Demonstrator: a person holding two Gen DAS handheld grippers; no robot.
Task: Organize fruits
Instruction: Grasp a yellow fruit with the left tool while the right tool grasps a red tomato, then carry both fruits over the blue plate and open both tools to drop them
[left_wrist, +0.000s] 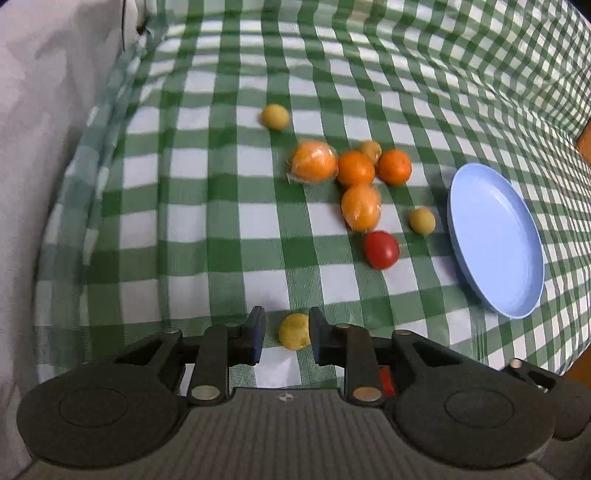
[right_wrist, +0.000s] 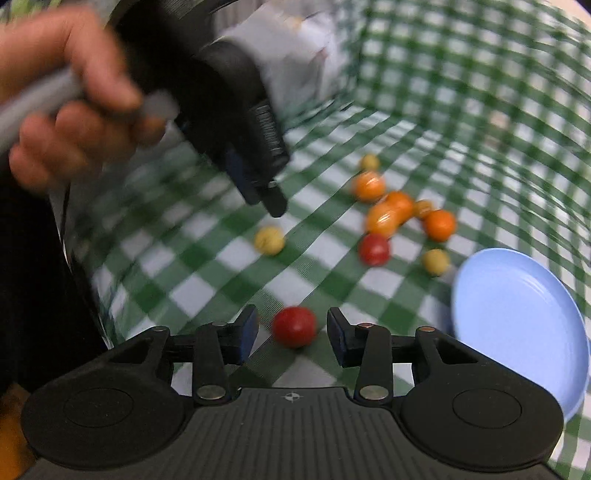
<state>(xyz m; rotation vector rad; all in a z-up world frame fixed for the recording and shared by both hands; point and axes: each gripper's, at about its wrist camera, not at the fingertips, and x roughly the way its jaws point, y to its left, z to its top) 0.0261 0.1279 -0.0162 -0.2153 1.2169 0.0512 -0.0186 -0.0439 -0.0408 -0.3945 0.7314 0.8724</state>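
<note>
I am seeing a yellow fruit (left_wrist: 294, 331) lying on the checked cloth (left_wrist: 207, 221) between the fingers of my left tongs (left_wrist: 286, 338), whose jaws are standing fairly narrow around it, the right finger touching or nearly touching, the left one apart. Ahead and to the right, a cluster of oranges (left_wrist: 354, 168), two of them in clear wrap, is sitting with a red tomato (left_wrist: 381, 249) nearer the tongs. A light blue plate (left_wrist: 517, 266) is lying further right. My right tongs (right_wrist: 291, 338) are gaping wide around a second red tomato (right_wrist: 294, 326), neither finger touching it. I am finding no readable writing anywhere.
</note>
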